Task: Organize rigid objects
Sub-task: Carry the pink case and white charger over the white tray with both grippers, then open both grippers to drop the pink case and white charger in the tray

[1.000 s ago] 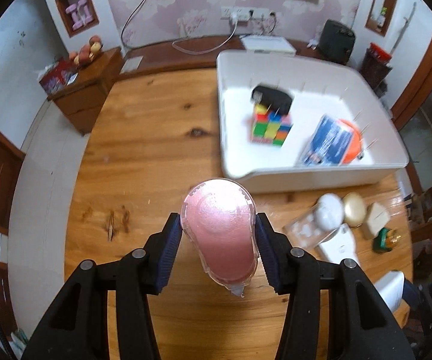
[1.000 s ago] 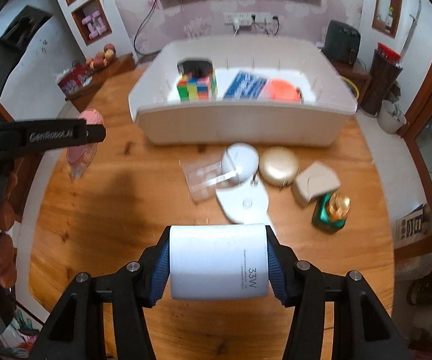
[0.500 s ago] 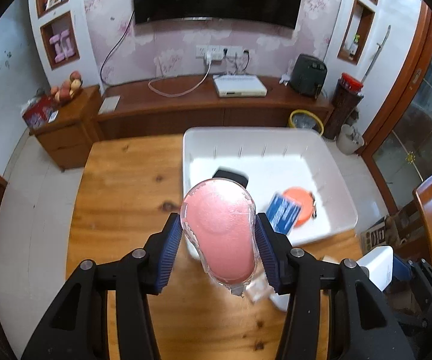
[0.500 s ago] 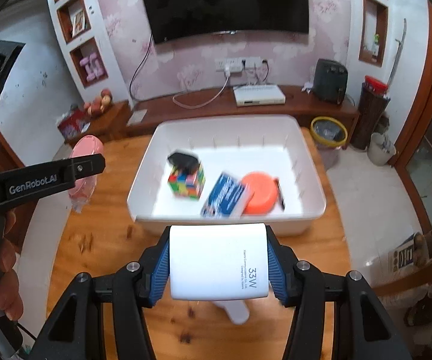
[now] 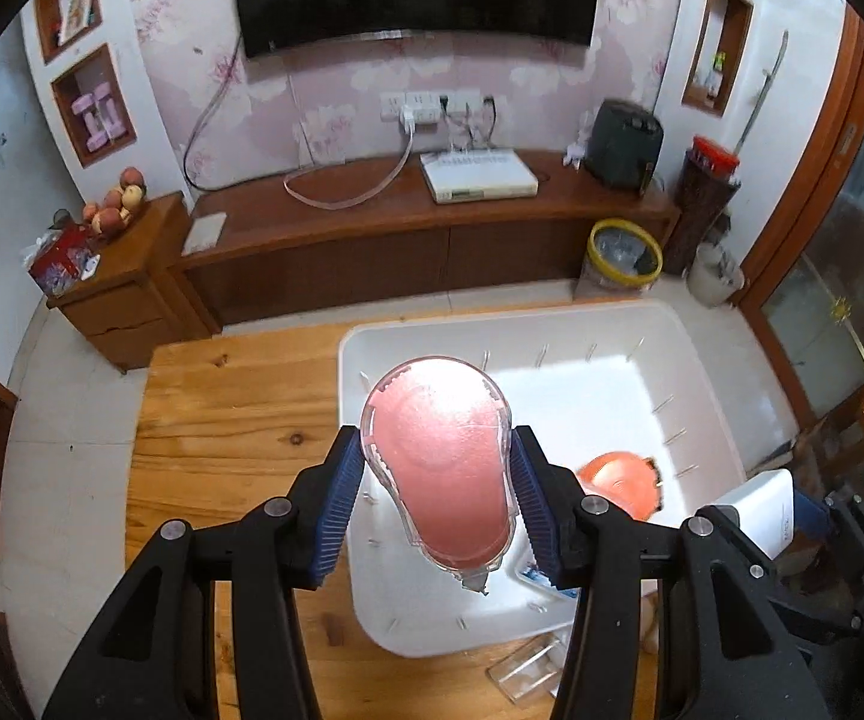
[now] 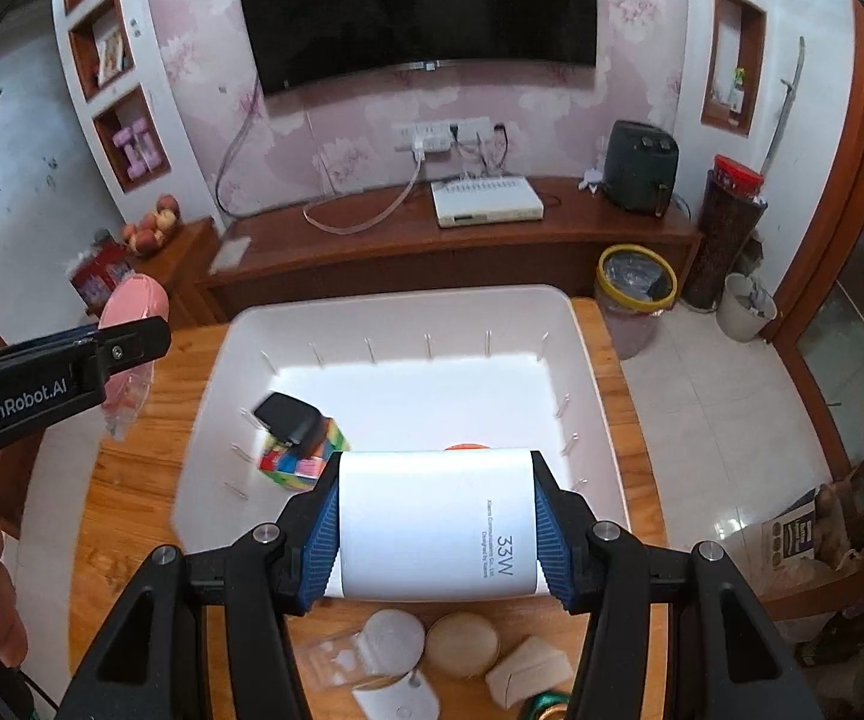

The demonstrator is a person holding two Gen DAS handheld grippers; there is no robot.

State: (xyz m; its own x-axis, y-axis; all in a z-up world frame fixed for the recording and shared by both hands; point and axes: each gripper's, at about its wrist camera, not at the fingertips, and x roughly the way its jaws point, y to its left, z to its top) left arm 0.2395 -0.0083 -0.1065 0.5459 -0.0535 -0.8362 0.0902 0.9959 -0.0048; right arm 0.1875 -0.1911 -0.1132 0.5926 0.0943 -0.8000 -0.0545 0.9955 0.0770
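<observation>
The left gripper [image 5: 437, 495] is clamped on a pink tape dispenser in a clear shell [image 5: 441, 471], its blue pads pressed to both flanks, and it hangs above the near-left part of the white plastic bin [image 5: 696, 360]. The right gripper [image 6: 437, 531] is closed on a white 33W charger box [image 6: 438, 525], held broadside between its pads just over the bin's near wall.

Inside the bin, ahead of the right gripper and to its left, a colourful puzzle cube [image 6: 300, 459] sits with a black object [image 6: 289, 417] resting on top of it. An orange round item [image 5: 621, 483] lies beyond the left gripper's right finger, with a blue-and-white packet partly hidden beside it. So several pieces look sorted, and two more are in transit, neither yet released.

Below the right gripper, on the wooden table [image 6: 132, 498] outside the bin, wait a white round case [image 6: 389, 639], a gold round compact [image 6: 462, 645], a beige box [image 6: 528, 678], a clear plastic piece [image 6: 336, 660] and a flat white item [image 6: 396, 699]. Roughly half the job appears left.
</observation>
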